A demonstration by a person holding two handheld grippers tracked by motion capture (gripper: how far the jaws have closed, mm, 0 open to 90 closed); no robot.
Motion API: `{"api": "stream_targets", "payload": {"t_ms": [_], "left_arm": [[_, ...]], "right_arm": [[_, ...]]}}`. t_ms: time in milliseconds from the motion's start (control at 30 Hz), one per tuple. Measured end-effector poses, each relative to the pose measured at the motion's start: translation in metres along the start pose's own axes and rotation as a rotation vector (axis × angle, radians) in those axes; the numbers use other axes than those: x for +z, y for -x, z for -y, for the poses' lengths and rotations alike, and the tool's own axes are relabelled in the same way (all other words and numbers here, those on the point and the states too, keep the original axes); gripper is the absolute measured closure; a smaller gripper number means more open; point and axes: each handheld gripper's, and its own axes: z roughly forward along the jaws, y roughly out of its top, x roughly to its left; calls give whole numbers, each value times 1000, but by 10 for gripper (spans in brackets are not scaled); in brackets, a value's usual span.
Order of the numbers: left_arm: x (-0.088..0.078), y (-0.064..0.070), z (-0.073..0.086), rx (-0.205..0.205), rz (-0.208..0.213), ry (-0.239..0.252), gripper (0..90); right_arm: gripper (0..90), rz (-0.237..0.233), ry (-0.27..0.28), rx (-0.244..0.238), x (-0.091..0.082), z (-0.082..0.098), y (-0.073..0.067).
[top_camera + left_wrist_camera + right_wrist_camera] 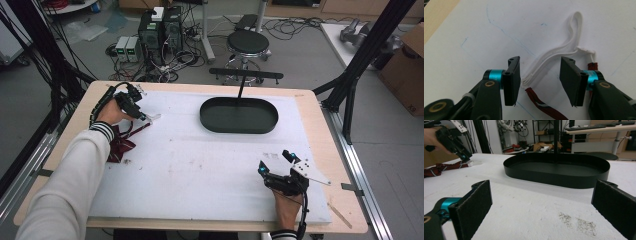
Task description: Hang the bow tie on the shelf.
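Sleeved in white, the person's left forearm runs up from the bottom of the high view to the left gripper (141,114), which sits over the near-left part of the white mat (190,165). Its tips are at a white strap (154,118), and a dark red tie (120,145) lies crumpled just beside the hand. A black oval tray (239,115) rests on the far middle of the mat, empty. At the near right, the right gripper (275,162) rests low over the mat, its jaws spread apart. The mat covers a wooden table (320,120).

From the left gripper view, the left gripper (539,80) has its jaws wide, set on either side of the strap (554,56), which lies flat on the mat between them without touching either pad. The strap loops away ahead of the jaws. Part of the tie (544,106) shows below, between the jaws, and again behind the right-hand jaw.

From the right gripper view, the right gripper (546,205) stands wide open with only bare mat between its pads. The tray (556,171) lies ahead, well apart. Farther off at upper left, the left gripper (465,156) points down at the strap (475,163), with the tie (444,168) beside it.
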Motion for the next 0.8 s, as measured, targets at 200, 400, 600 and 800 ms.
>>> {"api": "stream_targets", "payload": {"t_ms": [200,400,600,800], "left_arm": [[2,0,0,5,-6,-10,590],[4,-1,1,9,-20,-28,586],[3,-2,1,2,-5,-16,536],[5,-3,2,2,2,-39,564]], "right_arm": [[21,0,0,4,0,0,0],[21,0,0,5,0,0,1],[21,0,1,6,0,0,1],[21,0,1,6,0,0,1]]}}
